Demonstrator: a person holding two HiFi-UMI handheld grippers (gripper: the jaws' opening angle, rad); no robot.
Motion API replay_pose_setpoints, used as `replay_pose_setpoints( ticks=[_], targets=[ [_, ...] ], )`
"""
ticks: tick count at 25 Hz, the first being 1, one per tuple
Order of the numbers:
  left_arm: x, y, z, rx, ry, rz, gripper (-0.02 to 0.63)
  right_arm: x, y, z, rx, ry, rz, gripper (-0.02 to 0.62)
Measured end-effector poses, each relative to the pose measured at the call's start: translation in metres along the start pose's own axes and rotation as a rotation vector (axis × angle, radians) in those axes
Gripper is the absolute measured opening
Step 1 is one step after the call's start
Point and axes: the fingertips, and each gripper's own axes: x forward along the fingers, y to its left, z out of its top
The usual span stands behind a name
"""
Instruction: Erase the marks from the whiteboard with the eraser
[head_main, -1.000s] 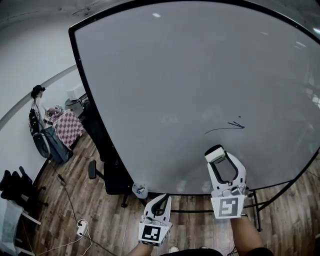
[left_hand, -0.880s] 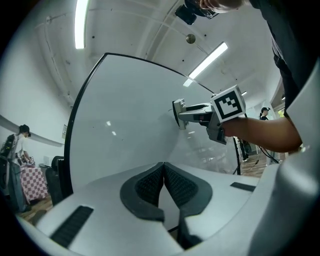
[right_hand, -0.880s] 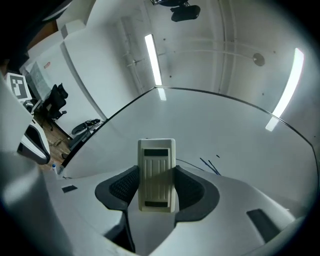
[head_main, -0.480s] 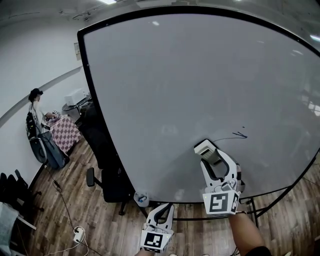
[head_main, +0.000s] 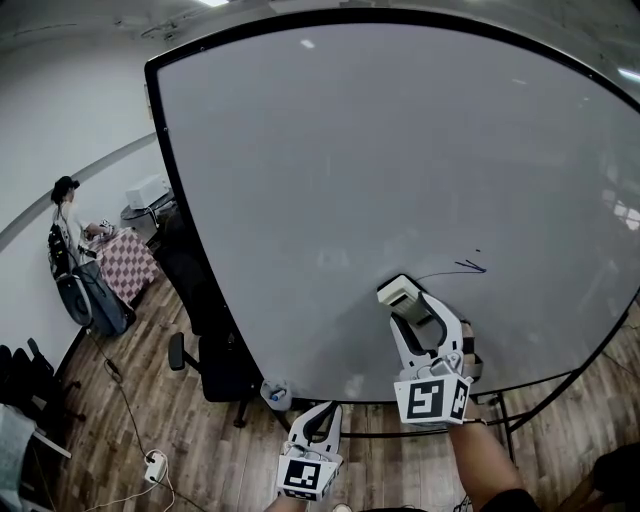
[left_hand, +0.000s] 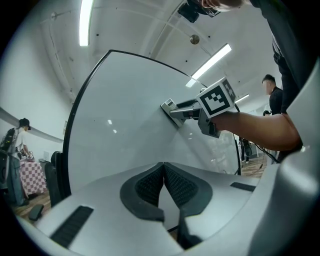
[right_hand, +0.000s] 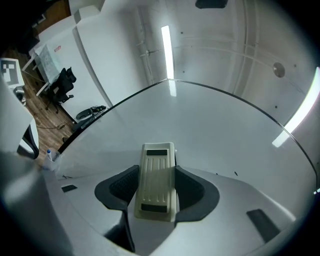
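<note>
The right tool (head_main: 408, 300) is clamped on the cream eraser (right_hand: 157, 181), which sticks out past its jaws. The eraser's end meets the whiteboard (head_main: 380, 150), left of and a little below the dark marks (head_main: 468, 267). The left tool (head_main: 320, 418) hangs below the board's lower edge, jaws together and empty.

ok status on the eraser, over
Right gripper shut on eraser, at the whiteboard. Left gripper shut, empty. Marks unerased, right of eraser. Nothing in the way.
</note>
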Motion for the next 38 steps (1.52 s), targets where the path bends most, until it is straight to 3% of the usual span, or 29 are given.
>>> replay_pose_setpoints(
  ticks=[4,13,38],
  targets=[
    [0.003,-0.005,0.005,-0.016,-0.003,0.013,0.021,-0.002,-0.006,0.0,-0.039,0.008,0.002,0.245],
    [0.003,-0.005,0.003,-0.041,0.022,0.041,0.021,0.005,-0.014,0.0,0.006,-0.003,-0.008,0.244],
    [0.015,-0.028,0.001,-0.023,0.045,0.035,0.021,-0.014,-0.096,-0.011,0.071,-0.075,-0.167,0.245]
  ],
)
